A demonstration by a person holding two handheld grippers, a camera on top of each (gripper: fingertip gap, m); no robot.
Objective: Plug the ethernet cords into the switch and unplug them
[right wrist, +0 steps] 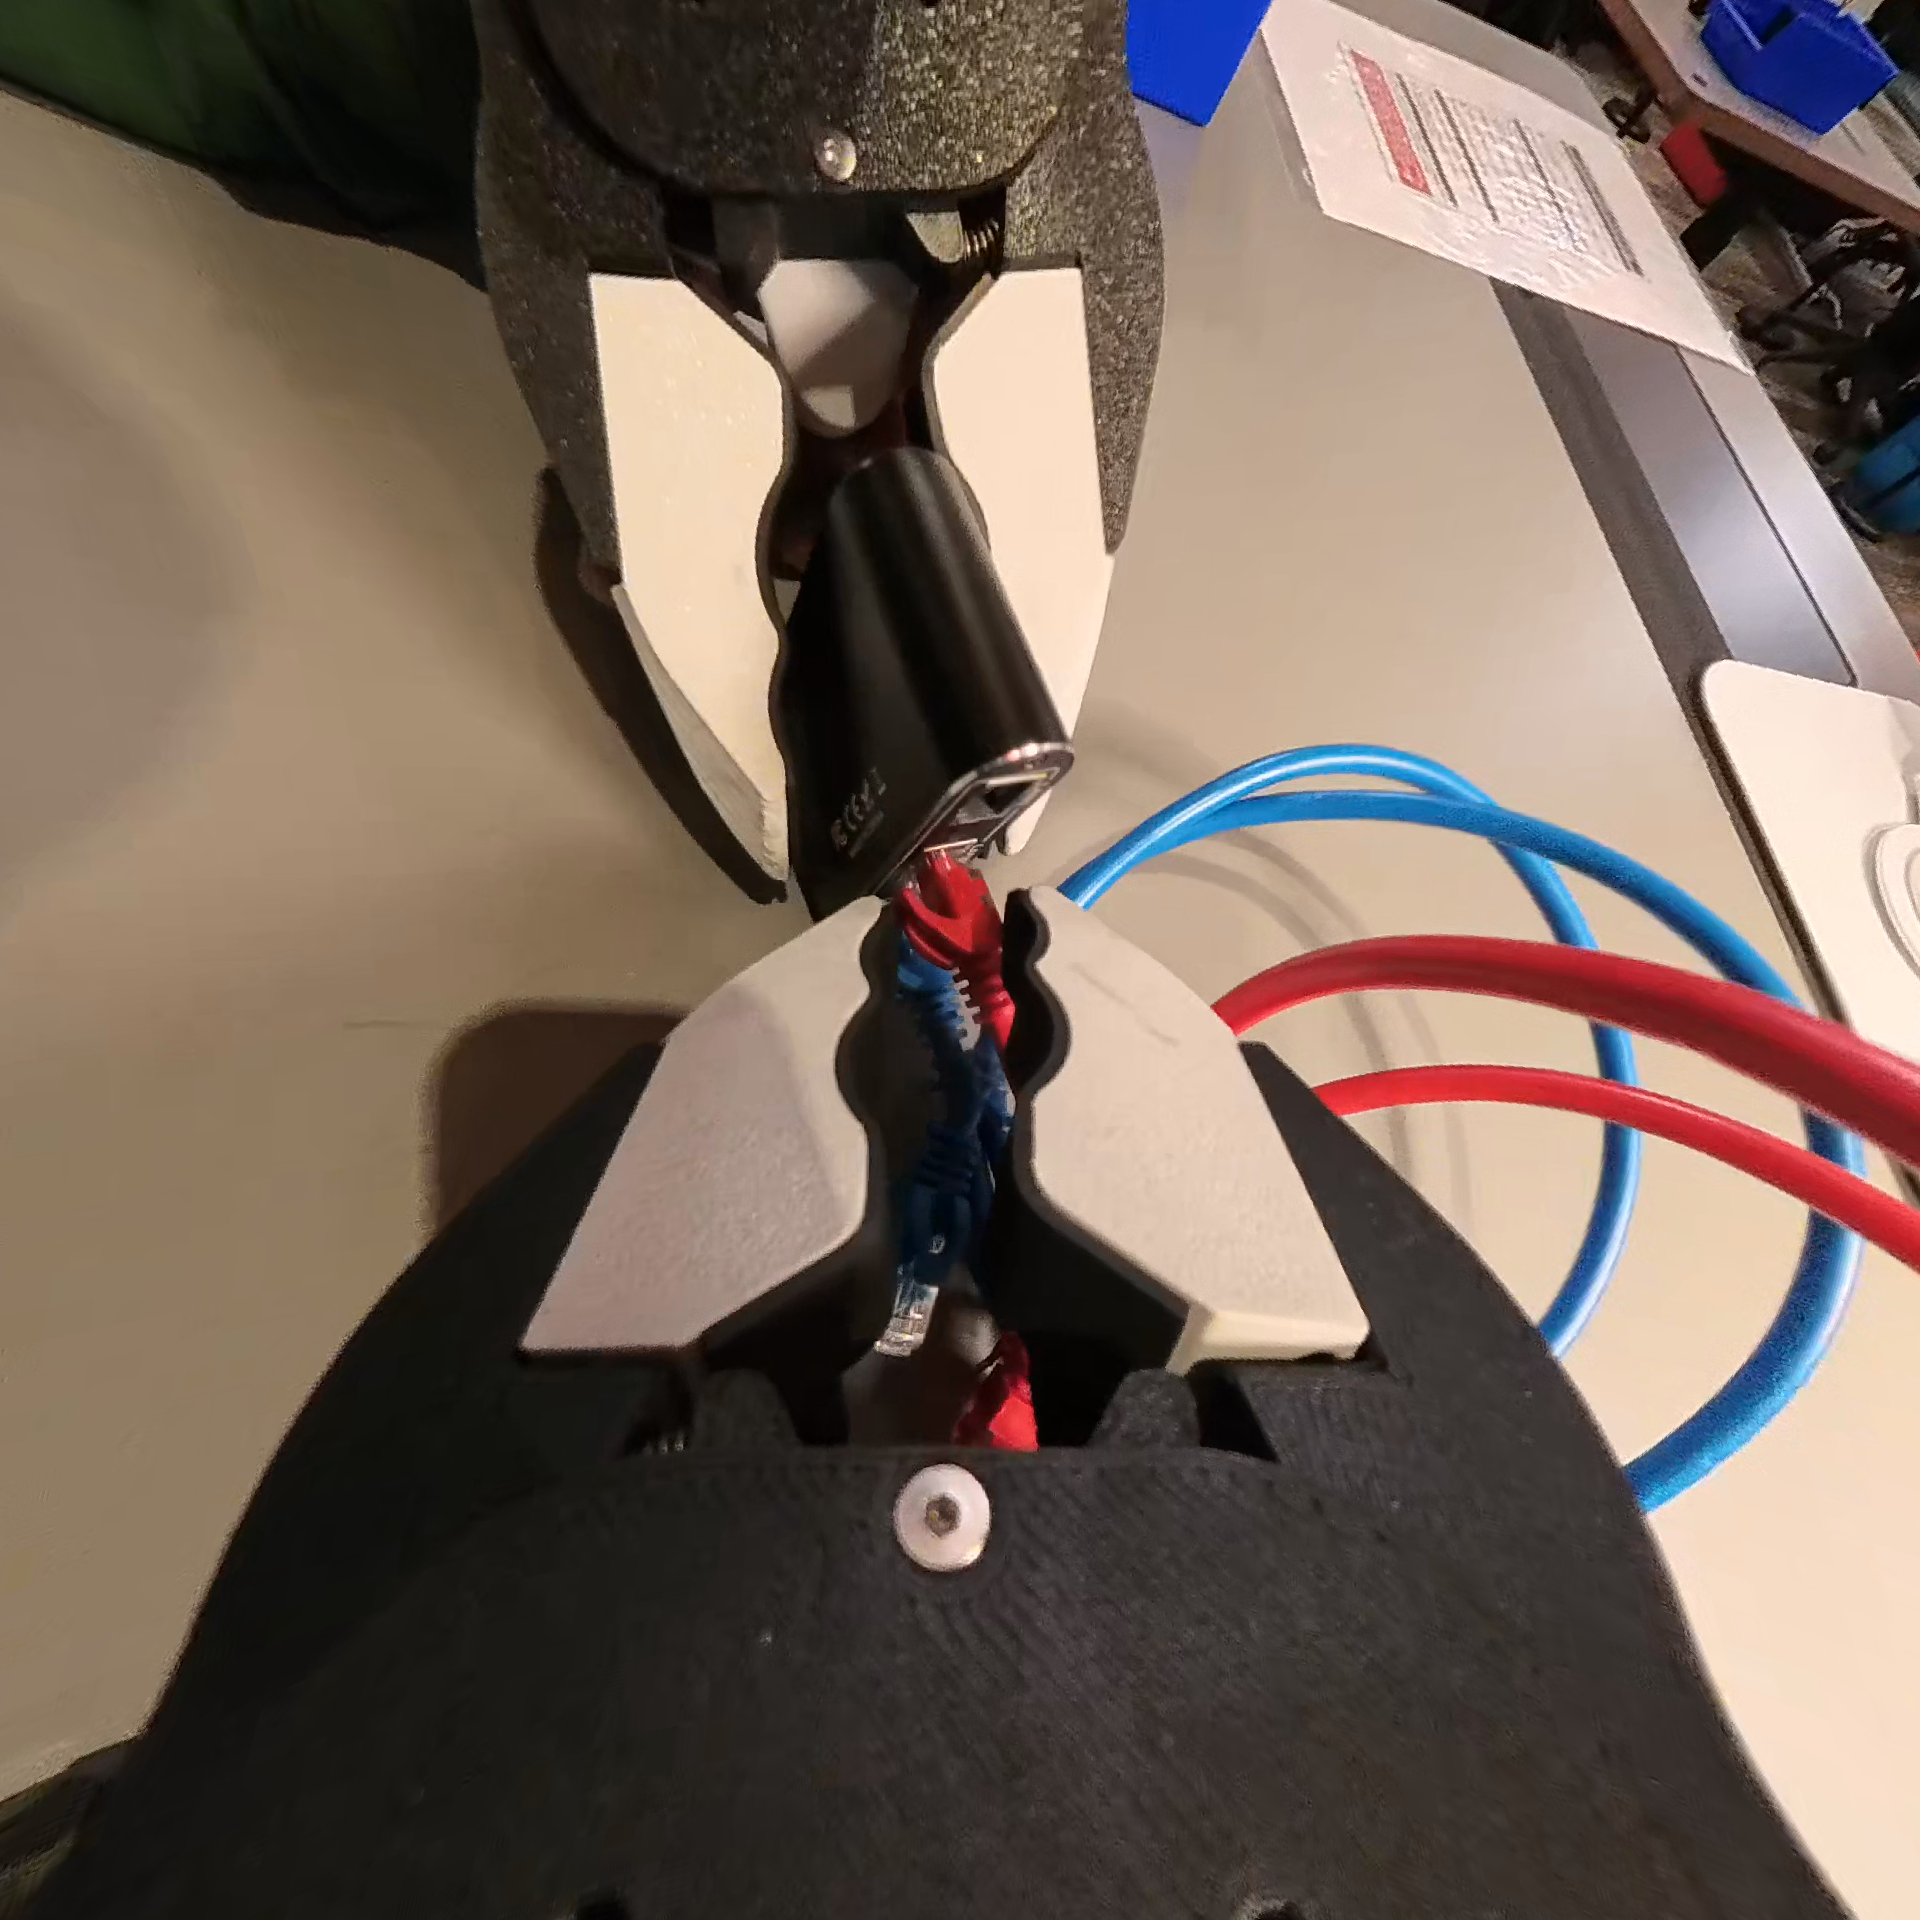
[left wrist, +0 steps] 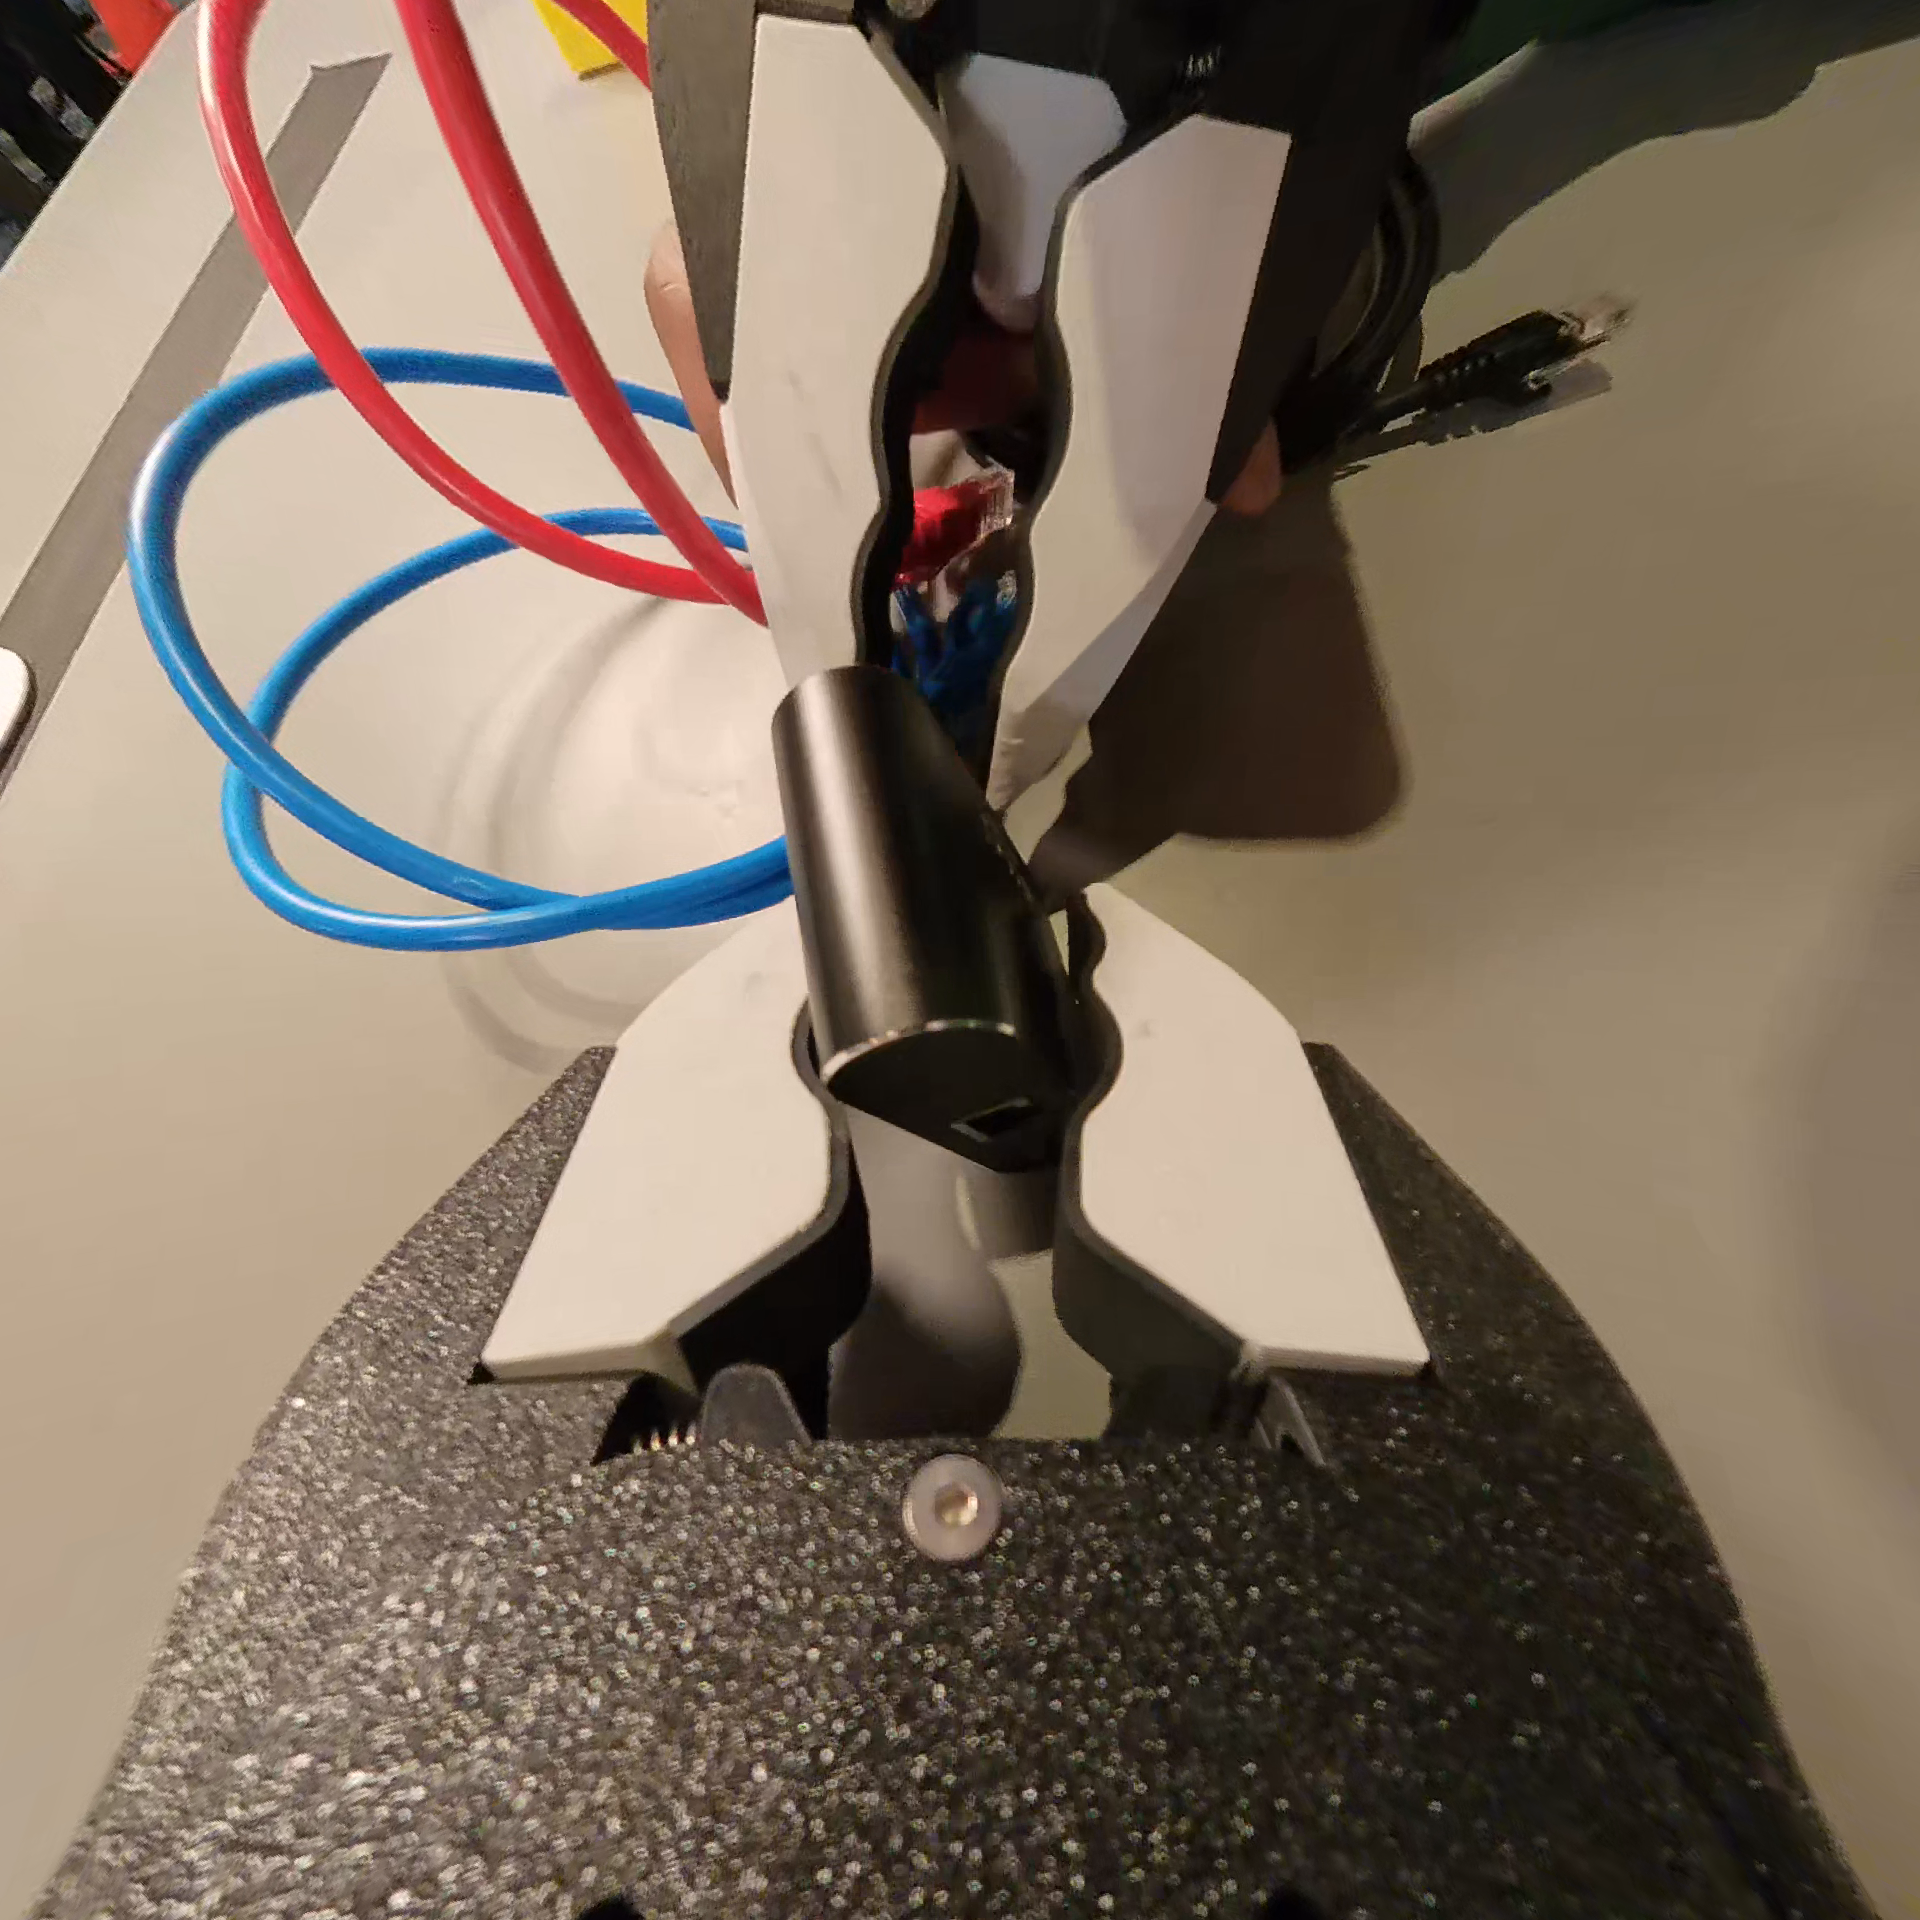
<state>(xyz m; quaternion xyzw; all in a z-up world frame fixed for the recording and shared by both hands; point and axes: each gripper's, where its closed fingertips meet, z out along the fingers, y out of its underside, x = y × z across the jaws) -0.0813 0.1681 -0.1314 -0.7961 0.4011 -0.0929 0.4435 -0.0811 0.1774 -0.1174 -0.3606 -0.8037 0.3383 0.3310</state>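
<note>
Speckled, coarse black housing fills the bottom of the left wrist view, and from it the left gripper reaches forward with pale, smooth finger plates edged in wavy black rubber; its jaws are clenched on the switch, a small matte-black metal block with rounded sides and a bright chamfered rim, held above the table. Opposite it the right gripper, whose body is a finer ribbed black print, has its jaws closed around a bundle of cords: the red cord and the blue cord, both glossy round cables trailing off in springy loops over the matte beige table. Ridged strain-relief boots show between the jaws, and the red plug with its clear tip sits right at the port opening on the switch's end face; whether it has clicked home or only touches the mouth I cannot tell. A clear-tipped blue plug hangs loose inside the gripper, pointing back toward the camera. By my reading the first insertion is under way at best, so the blue cord's plugging and all the unplugging remain. A laminated sheet lies on the grey surface beyond.
</note>
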